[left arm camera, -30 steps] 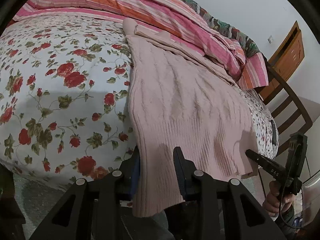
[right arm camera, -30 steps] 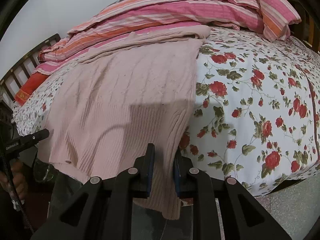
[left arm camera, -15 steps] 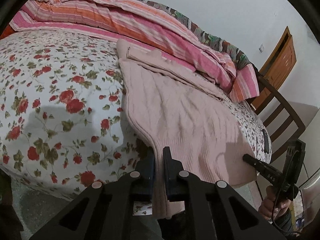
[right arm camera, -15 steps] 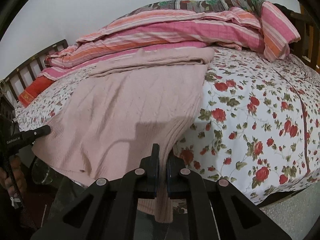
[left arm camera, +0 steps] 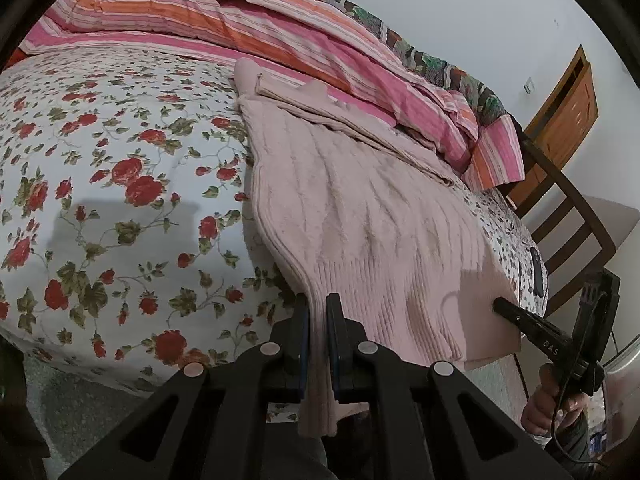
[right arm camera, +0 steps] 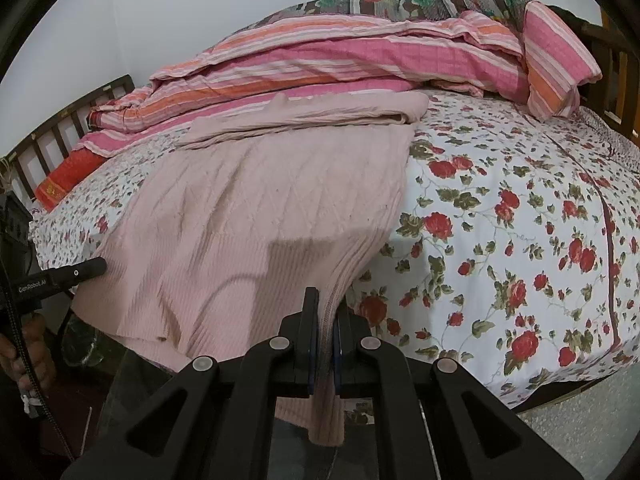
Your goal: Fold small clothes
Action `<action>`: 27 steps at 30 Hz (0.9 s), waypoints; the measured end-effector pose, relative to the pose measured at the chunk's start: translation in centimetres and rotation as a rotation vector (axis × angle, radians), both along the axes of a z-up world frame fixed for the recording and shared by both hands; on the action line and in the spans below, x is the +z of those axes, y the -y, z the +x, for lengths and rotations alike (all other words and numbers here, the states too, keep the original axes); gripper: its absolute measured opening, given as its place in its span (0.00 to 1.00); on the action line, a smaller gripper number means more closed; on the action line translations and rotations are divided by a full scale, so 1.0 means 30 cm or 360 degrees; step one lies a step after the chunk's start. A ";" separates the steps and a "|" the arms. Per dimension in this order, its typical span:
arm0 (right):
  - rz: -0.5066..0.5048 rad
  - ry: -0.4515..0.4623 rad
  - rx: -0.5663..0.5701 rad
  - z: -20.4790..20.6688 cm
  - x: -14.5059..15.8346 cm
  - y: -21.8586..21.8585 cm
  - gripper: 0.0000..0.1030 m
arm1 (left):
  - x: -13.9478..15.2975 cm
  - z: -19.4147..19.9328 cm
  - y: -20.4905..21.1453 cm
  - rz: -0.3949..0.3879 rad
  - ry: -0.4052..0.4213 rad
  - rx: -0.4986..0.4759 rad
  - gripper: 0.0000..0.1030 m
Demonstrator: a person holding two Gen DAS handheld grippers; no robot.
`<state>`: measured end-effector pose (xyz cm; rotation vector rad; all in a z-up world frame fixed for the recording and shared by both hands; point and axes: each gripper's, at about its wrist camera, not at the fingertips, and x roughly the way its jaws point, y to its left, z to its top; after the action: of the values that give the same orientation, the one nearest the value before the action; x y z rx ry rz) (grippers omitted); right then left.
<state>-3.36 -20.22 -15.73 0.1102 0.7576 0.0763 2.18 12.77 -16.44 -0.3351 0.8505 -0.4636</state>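
A home bedroom: a bed under a rose-print sheet (right arm camera: 500, 216), a striped pink-and-orange quilt (right arm camera: 360, 60) heaped toward twelve o'clock, a slatted wooden headboard (right arm camera: 60, 128) at nine o'clock.

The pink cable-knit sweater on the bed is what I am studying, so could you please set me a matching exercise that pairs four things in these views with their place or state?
Things:
1. pink cable-knit sweater
2. pink and orange striped quilt
3. white bedsheet with red roses
4. left claw

Places or states:
A. bunched along the far side of the bed
B. shut on a corner of the knit hem
C. spread flat, hem hanging over the near edge of the bed
D. covers the mattress under everything else

Pairs: 1-C, 2-A, 3-D, 4-B
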 end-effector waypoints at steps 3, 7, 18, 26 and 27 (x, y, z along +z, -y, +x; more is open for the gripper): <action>0.0007 -0.0009 -0.0003 0.000 -0.004 0.004 0.06 | -0.008 0.003 0.001 0.0004 -0.0017 -0.0004 0.08; 0.0018 -0.0016 -0.0006 0.001 -0.007 0.005 0.06 | -0.020 0.007 0.003 0.0006 -0.0043 -0.0003 0.08; 0.0006 -0.0021 -0.0005 0.002 -0.009 0.002 0.06 | -0.030 0.004 0.013 0.0010 -0.0056 -0.0007 0.08; -0.0009 -0.0053 0.0000 0.010 -0.019 0.002 0.06 | -0.040 0.004 0.019 -0.0002 -0.0067 -0.0008 0.08; -0.0015 -0.0056 0.0000 0.012 -0.020 0.002 0.06 | -0.041 0.003 0.018 -0.0003 -0.0065 -0.0010 0.08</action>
<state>-2.99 -20.27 -16.33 0.1031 0.7928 0.0709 2.27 12.22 -17.67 -0.3445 0.8910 -0.4646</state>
